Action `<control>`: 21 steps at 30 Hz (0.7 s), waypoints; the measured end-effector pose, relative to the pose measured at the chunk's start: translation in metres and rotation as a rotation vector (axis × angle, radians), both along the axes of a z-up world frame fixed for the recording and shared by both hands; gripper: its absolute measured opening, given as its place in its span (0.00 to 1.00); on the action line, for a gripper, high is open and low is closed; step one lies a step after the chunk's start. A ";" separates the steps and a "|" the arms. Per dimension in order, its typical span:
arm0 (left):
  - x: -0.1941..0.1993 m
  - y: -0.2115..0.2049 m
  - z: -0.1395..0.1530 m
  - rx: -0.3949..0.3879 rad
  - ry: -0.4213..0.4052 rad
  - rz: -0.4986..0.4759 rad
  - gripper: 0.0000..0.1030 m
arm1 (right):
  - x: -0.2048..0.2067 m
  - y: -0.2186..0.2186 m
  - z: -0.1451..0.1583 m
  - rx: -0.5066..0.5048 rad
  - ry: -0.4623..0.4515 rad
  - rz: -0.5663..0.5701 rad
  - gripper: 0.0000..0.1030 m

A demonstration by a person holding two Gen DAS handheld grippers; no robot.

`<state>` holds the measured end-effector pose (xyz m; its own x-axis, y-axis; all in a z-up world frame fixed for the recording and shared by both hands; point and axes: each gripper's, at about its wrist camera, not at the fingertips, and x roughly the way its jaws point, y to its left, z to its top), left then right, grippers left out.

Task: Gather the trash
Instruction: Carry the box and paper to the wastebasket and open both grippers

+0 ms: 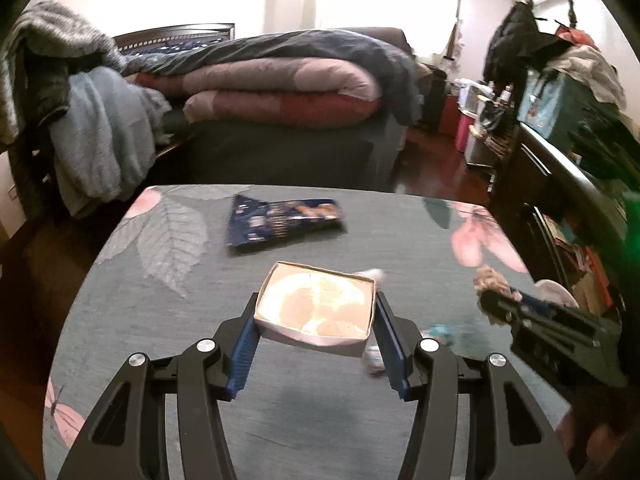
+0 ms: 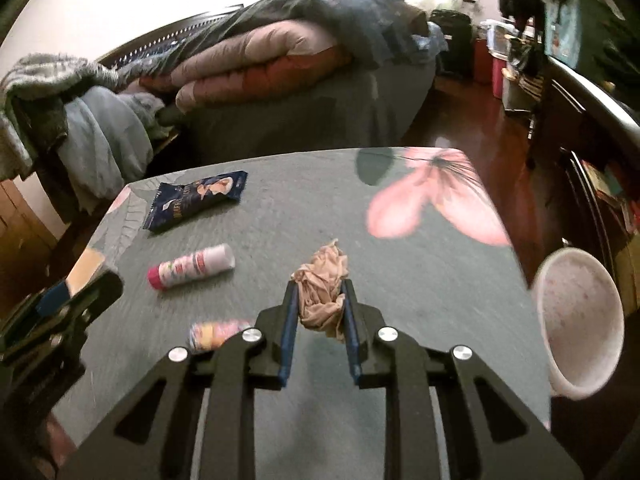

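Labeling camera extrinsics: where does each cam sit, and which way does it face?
Left wrist: rides the left gripper, facing the bed across the floral grey table; its fingers clamp an open white cardboard box.
Right wrist: rides the right gripper, facing likewise; fingers clamp a crumpled tan wad.
Shared: dark blue snack wrapper; each shows the other gripper.

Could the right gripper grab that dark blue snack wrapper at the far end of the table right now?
Probably not yet. The right gripper is already shut on a crumpled tan paper wad, so its jaws are occupied. The dark blue snack wrapper lies flat and uncovered on the table, so the path itself looks free.
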<state>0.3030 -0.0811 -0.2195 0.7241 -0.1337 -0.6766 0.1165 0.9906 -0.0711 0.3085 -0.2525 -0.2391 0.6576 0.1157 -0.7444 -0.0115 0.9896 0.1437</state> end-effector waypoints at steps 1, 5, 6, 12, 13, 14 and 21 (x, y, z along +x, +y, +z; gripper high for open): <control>-0.002 -0.005 0.001 0.000 -0.003 -0.009 0.53 | -0.010 -0.008 0.002 0.002 -0.006 -0.014 0.22; -0.010 -0.037 0.009 0.006 -0.018 -0.066 0.53 | -0.041 -0.035 0.003 0.028 -0.017 -0.070 0.22; -0.012 -0.046 0.010 0.008 -0.022 -0.082 0.53 | -0.048 -0.042 0.003 0.035 -0.018 -0.084 0.23; -0.019 -0.098 0.017 0.017 -0.036 -0.178 0.53 | -0.087 -0.089 0.004 0.049 -0.030 -0.182 0.23; -0.019 -0.110 0.017 0.017 -0.036 -0.201 0.53 | -0.096 -0.100 0.004 0.052 -0.032 -0.206 0.23; -0.020 -0.117 0.017 0.016 -0.037 -0.216 0.53 | -0.100 -0.107 0.004 0.054 -0.034 -0.221 0.23; -0.029 -0.185 0.023 0.018 -0.060 -0.353 0.53 | -0.134 -0.169 0.002 0.058 -0.043 -0.359 0.24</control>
